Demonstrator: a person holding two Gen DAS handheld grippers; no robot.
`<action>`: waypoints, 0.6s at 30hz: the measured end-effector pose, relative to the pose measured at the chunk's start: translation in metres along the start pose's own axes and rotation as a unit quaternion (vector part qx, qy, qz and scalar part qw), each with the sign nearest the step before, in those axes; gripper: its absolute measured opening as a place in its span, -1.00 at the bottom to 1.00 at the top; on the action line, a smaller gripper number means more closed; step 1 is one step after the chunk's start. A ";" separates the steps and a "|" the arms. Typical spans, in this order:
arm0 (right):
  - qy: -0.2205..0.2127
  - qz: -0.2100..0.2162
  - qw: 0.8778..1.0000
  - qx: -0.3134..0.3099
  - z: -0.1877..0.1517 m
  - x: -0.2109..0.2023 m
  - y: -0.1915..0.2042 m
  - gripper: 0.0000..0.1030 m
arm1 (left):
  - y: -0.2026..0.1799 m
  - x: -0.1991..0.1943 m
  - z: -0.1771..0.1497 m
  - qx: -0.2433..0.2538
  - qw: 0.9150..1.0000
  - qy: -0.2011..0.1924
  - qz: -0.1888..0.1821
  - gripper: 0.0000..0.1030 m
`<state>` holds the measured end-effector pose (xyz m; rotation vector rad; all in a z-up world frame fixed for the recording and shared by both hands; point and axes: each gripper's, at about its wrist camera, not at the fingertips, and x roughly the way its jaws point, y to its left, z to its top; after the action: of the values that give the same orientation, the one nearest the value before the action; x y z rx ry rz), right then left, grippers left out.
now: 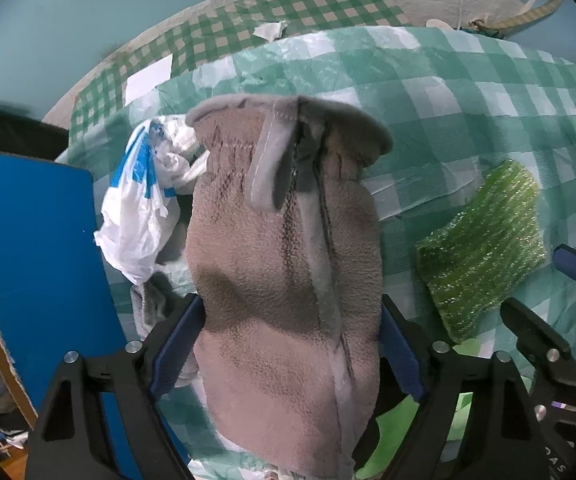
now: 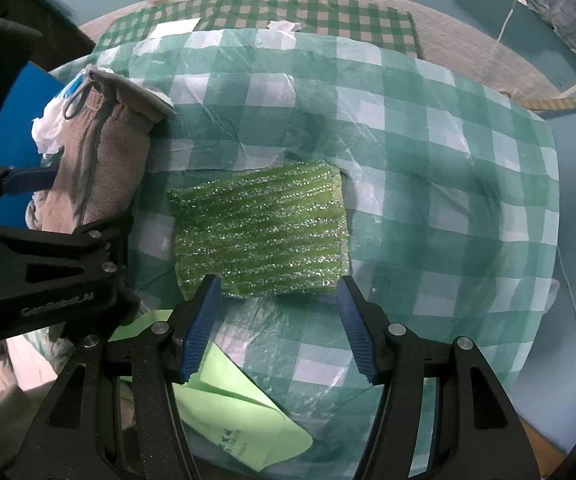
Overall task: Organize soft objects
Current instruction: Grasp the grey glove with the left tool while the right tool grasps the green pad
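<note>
A grey-brown fleece mitten (image 1: 284,272) lies cuff-away on the checked cloth. My left gripper (image 1: 291,304) points down over it with jaws wide, and its blue pads (image 1: 180,344) press against both long sides of the mitten. The right wrist view shows the same mitten (image 2: 104,152) at the left, with the left gripper (image 2: 68,208) straddling it. A green glittery sponge (image 2: 260,232) lies flat in the middle of the cloth. My right gripper (image 2: 278,284) hangs open just over its near edge, with nothing between the pads.
A white and blue plastic bag (image 1: 136,216) is crumpled left of the mitten, beside a blue cardboard wall (image 1: 36,260). A light green cloth (image 2: 232,412) lies under the right gripper. The green checked tablecloth (image 2: 427,160) ends at the right and far sides.
</note>
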<state>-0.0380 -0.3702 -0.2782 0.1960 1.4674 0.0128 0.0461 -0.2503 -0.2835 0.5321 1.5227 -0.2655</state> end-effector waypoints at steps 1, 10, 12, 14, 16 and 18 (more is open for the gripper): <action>0.000 0.000 1.000 0.000 0.000 0.000 0.001 0.18 | 0.001 0.001 0.000 -0.001 1.000 0.000 -0.002 0.55; 0.000 0.000 1.000 0.000 0.004 0.002 0.004 0.39 | 0.009 -0.001 -0.003 -0.007 1.000 -0.010 -0.014 -0.06; -0.004 -0.002 1.000 -0.002 0.006 0.001 0.004 0.49 | 0.014 -0.005 -0.005 -0.013 1.000 -0.015 -0.020 -0.26; -0.001 -0.006 1.000 -0.006 0.009 0.003 0.007 0.53 | 0.019 -0.006 -0.005 -0.019 0.999 -0.018 -0.028 -0.39; 0.005 -0.003 1.000 -0.012 0.012 0.006 0.009 0.53 | 0.025 -0.008 -0.006 -0.027 0.999 -0.021 -0.037 -0.45; 0.011 -0.004 1.000 -0.020 0.015 0.008 0.013 0.54 | 0.032 -0.009 -0.007 -0.032 0.998 -0.022 -0.047 -0.51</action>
<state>-0.0211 -0.3582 -0.2828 0.1579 1.4878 0.0382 0.0555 -0.2209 -0.2695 0.4021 1.5102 -0.2998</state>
